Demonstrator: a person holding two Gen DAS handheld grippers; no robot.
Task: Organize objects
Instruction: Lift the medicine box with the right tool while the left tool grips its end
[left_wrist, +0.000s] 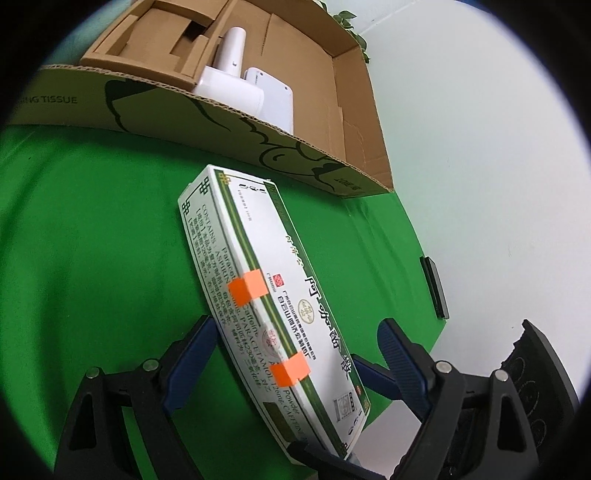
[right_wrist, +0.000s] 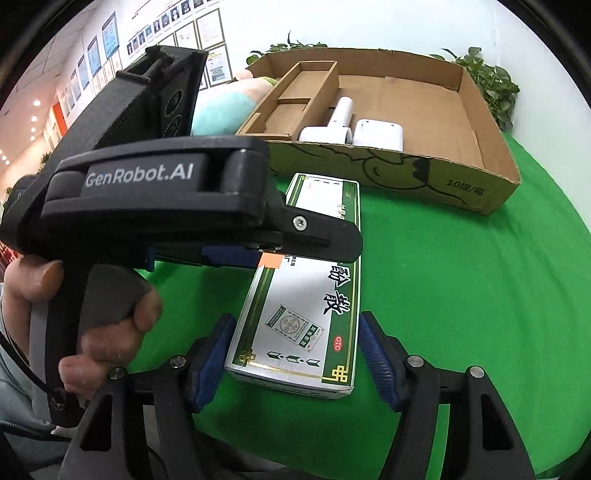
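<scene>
On green cloth (right_wrist: 461, 295): one medicine box (right_wrist: 306, 325) | cardboard tray (right_wrist: 480, 192): two white items (right_wrist: 376, 134) | both tools released

Green table (right_wrist: 461, 295): medicine box (right_wrist: 303, 325) flat near front, cardboard tray (right_wrist: 424, 173) just behind
</scene>
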